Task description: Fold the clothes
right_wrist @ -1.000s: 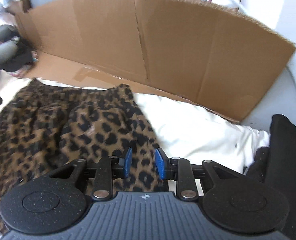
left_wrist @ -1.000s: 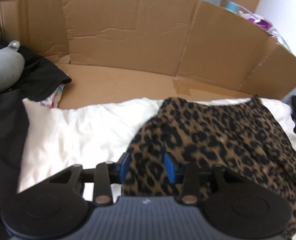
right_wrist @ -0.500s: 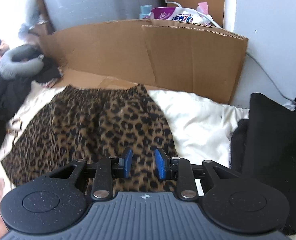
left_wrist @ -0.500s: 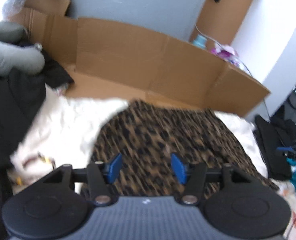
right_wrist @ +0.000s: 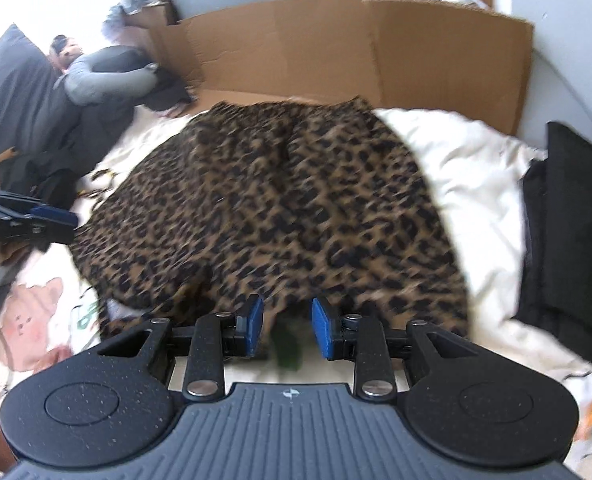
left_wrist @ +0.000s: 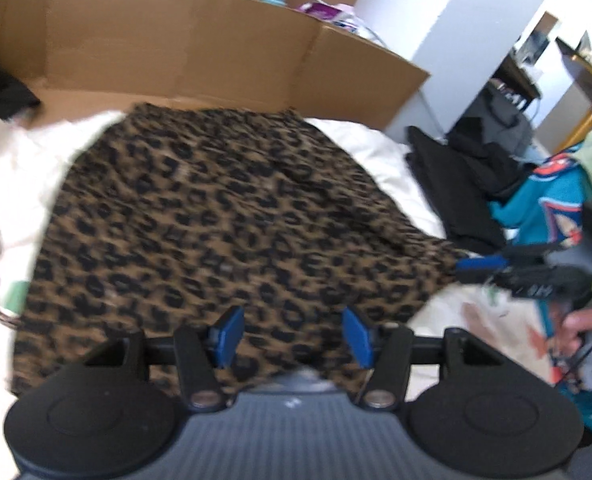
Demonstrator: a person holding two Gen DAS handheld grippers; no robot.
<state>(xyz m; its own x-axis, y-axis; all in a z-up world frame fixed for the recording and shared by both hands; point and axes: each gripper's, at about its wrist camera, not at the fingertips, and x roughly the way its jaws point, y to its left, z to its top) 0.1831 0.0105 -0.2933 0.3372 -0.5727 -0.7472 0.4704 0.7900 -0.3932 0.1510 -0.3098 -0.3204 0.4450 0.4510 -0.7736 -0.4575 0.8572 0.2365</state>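
Ahead of both grippers: leopard-print garment (left_wrist: 224, 216) spread flat.
Left gripper (left_wrist: 292, 336) wide, just opened, empty; right gripper (right_wrist: 287, 330) narrow, grip unclear. Only left view shows teal jersey (left_wrist: 551, 200).

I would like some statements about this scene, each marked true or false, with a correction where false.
1. The leopard-print garment lies spread on white bedding. True.
2. A cardboard sheet stands behind the garment. True.
3. The garment is folded into a small square. False: it is spread out wide, not folded.
4. The left tongs are clamped shut on a black shirt. False: their jaws have just been opening and grip nothing.
5. The black cloth covers the garment. False: it lies beside it.
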